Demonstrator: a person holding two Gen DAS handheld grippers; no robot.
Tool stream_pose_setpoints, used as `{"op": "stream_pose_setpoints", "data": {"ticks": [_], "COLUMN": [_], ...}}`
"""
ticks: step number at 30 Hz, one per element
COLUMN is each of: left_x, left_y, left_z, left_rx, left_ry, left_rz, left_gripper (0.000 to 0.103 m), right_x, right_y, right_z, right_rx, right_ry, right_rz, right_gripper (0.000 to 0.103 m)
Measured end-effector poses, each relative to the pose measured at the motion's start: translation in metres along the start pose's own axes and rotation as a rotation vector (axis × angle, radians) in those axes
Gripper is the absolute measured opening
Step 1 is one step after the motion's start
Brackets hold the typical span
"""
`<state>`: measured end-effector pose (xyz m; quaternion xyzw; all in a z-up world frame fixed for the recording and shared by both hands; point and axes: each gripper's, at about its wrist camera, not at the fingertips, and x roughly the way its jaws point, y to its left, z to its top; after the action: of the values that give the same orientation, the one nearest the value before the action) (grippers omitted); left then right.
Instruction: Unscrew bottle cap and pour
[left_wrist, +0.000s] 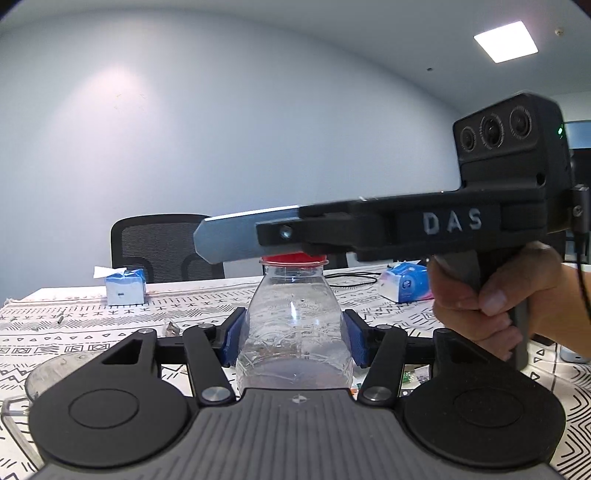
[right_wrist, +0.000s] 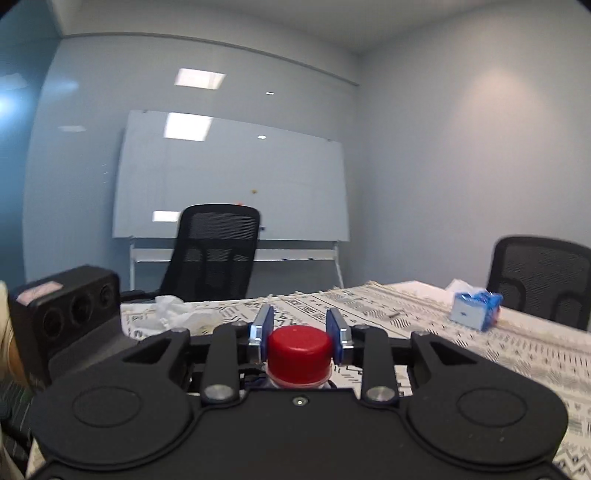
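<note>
The left tool (left_wrist: 295, 334) is clamped on the shoulder of the clear plastic bottle (left_wrist: 293, 325), its blue pads (left_wrist: 234, 338) pressed against either side of the transparent wall, and the bottle stands upright above the tabletop covered with a white cloth with black geometric patterns (left_wrist: 74, 332). The right tool (right_wrist: 300, 334) reaches in level at the top of the bottle, its blue pads (right_wrist: 263, 330) closed against both sides of the round red screw cap (right_wrist: 299, 352), which sits on the bottle's neck. In the left wrist view a bare hand (left_wrist: 491, 295) grips the right tool's handle. A small blue and white tissue box (left_wrist: 123, 286) rests on the cloth, well apart from the bottle, with a black mesh office chair (left_wrist: 162, 245) behind it.
</note>
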<state>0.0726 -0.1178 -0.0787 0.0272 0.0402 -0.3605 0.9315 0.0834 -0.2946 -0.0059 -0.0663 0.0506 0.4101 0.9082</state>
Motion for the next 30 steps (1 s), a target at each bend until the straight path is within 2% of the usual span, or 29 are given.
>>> {"op": "stream_pose_setpoints", "data": {"ticks": [4,7,10,12,14,17,19,20,23,25,26,30], "left_x": [0.0,0.004,0.012,0.015,0.021,0.024,0.025,0.026,0.026,0.027,0.027,0.026], "left_y": [0.001,0.002,0.003,-0.001,-0.006,-0.009,-0.01,-0.01,-0.011,-0.013,-0.014,-0.017], "left_z": [0.0,-0.002,-0.002,-0.003,-0.005,-0.005,-0.003,-0.002,0.001,0.003,0.004,0.007], "left_rx": [-0.012,-0.007,-0.003,0.009,0.042,0.054,0.053,0.052,0.037,0.04,0.041,0.044], "left_ry": [-0.002,-0.008,-0.009,-0.008,0.019,0.023,0.019,0.018,0.015,0.015,0.014,0.015], "left_rz": [-0.013,-0.005,0.003,0.029,0.045,0.058,0.065,0.068,0.078,0.084,0.087,0.083], "left_gripper": [0.052,0.055,0.056,0.058,0.07,0.07,0.068,0.059,0.058,0.057,0.057,0.057], "right_x": [-0.005,-0.007,-0.007,-0.004,-0.001,0.003,0.003,0.002,0.003,0.005,0.006,0.015], "right_y": [-0.009,-0.009,0.014,0.036,0.05,0.069,0.068,0.066,0.06,0.058,0.058,0.065], "right_z": [0.003,0.006,0.008,0.008,0.006,0.002,0.003,0.005,0.01,0.012,0.011,0.007], "right_rx": [-0.031,0.01,0.032,0.019,0.01,0.001,0.07,0.1,0.152,0.146,0.141,0.103], "right_ry": [0.007,0.013,0.021,0.025,0.024,0.0,-0.01,-0.015,-0.009,0.018,0.027,0.05], "right_rz": [0.096,0.081,-0.102,-0.242,-0.317,-0.431,-0.461,-0.479,-0.525,-0.55,-0.553,-0.594], "right_gripper": [0.033,0.033,0.038,0.049,0.052,0.054,0.054,0.054,0.053,0.048,0.035,0.033]}}
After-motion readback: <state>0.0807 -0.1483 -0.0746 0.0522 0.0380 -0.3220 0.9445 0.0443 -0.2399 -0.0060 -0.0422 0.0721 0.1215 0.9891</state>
